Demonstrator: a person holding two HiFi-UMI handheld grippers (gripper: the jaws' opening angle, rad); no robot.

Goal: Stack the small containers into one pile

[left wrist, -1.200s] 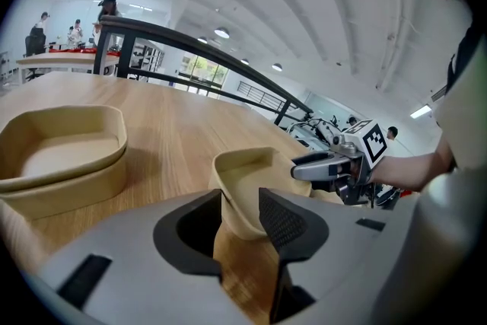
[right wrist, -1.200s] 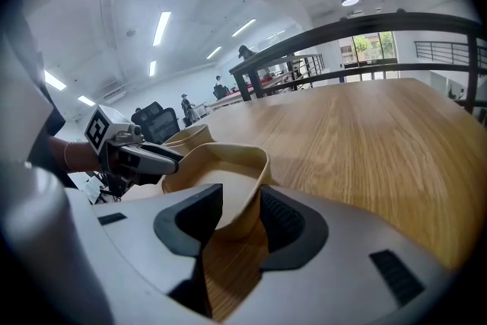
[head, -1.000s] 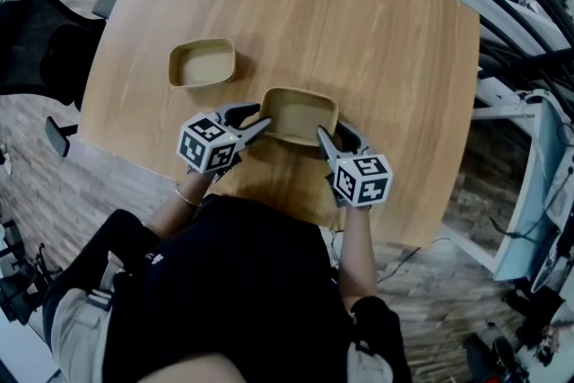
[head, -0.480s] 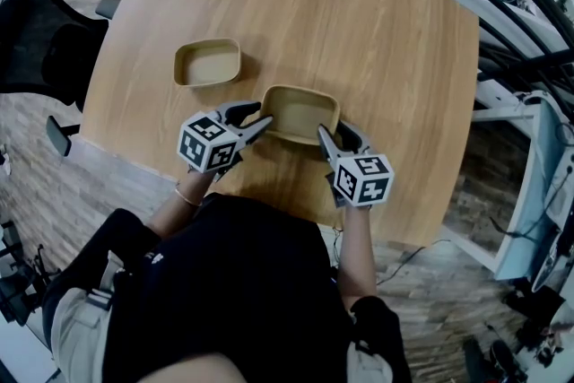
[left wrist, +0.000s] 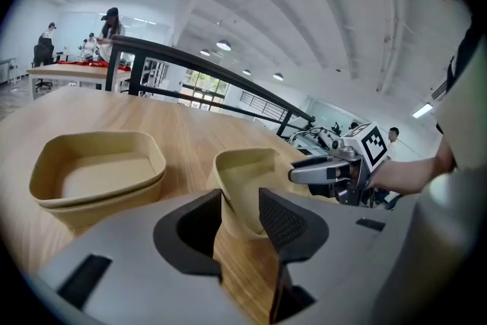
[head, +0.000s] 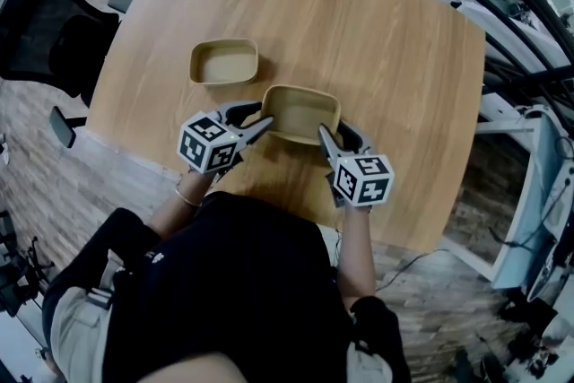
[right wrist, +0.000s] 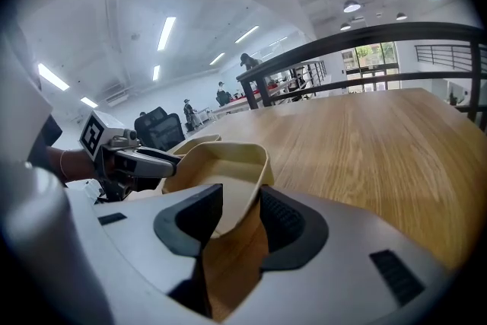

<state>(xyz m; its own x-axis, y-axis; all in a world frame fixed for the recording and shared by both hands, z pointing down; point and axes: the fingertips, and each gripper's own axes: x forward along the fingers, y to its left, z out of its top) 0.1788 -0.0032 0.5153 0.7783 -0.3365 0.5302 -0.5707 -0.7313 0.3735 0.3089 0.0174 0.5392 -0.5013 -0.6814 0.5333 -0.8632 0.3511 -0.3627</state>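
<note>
— What is the light wooden worktop (head: 386,58) carrying?
— One tan rectangular container (head: 300,110) is sitting near the front edge. A second tan container (head: 224,63) is lying apart, back-left.
— And the claws?
— The left claw (head: 260,126) is clamping the nearer container's left wall, and the right claw (head: 330,137) is pinching its right wall.

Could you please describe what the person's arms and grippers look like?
The left hand-held gripper and the right hand-held gripper each have a light grey body, black ribbed pads and a white cube printed with black square markers. The person wears a black top and a thin bracelet on the left wrist.
</note>
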